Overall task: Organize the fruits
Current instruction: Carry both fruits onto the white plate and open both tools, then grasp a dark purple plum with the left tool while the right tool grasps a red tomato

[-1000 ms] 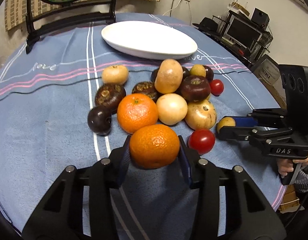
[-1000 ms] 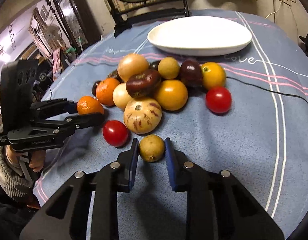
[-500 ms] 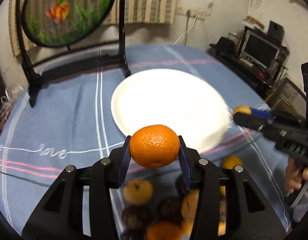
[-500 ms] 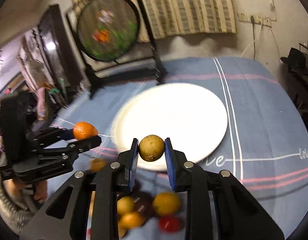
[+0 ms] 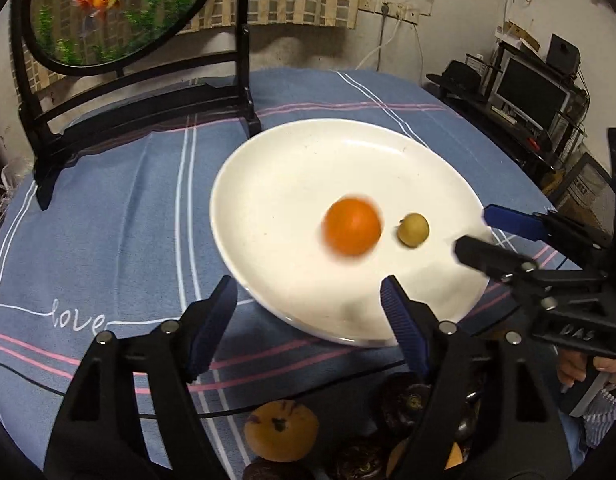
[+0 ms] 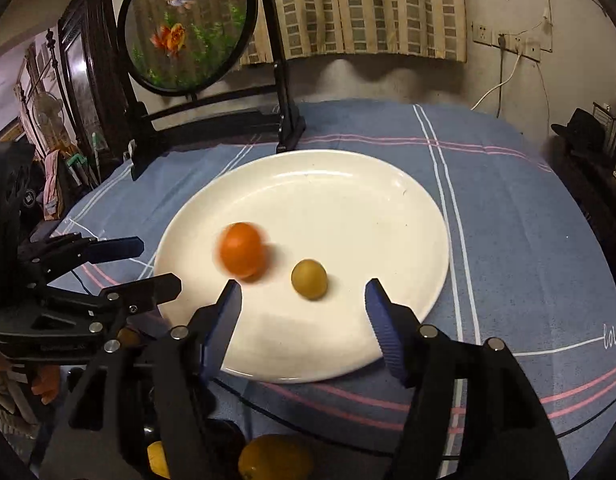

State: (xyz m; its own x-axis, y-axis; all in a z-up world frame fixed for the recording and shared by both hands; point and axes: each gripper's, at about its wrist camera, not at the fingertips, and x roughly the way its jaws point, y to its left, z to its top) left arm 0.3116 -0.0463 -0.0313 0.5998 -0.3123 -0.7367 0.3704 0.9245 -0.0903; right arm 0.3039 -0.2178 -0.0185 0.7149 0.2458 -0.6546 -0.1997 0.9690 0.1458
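Observation:
A white plate (image 5: 308, 148) (image 6: 348, 184) lies on the blue striped tablecloth. On it an orange (image 5: 352, 226) (image 6: 241, 256) shows blurred, in motion, free of any finger. Beside it rests a small yellow-green fruit (image 5: 413, 230) (image 6: 309, 279). My left gripper (image 5: 308, 284) (image 6: 159, 263) hangs over the plate's near rim, its jaws opening with nothing between them. From the plate's right side my right gripper (image 6: 303, 286) (image 5: 474, 229) reaches in, jaws opening too and empty, the small fruit lying just ahead of its fingertips.
More fruits (image 5: 281, 430) (image 6: 275, 460) lie under both grippers at the near edge, partly hidden. A black-framed fish screen (image 5: 107, 8) (image 6: 187, 28) stands behind the plate. A black cable (image 5: 267, 396) crosses the cloth. Desk and monitor (image 5: 528, 92) stand off to the right.
Both grippers let go: the orange dropped from the left jaws and the small fruit from the right jaws onto the plate. Both grippers moved from the fruit pile to over the plate.

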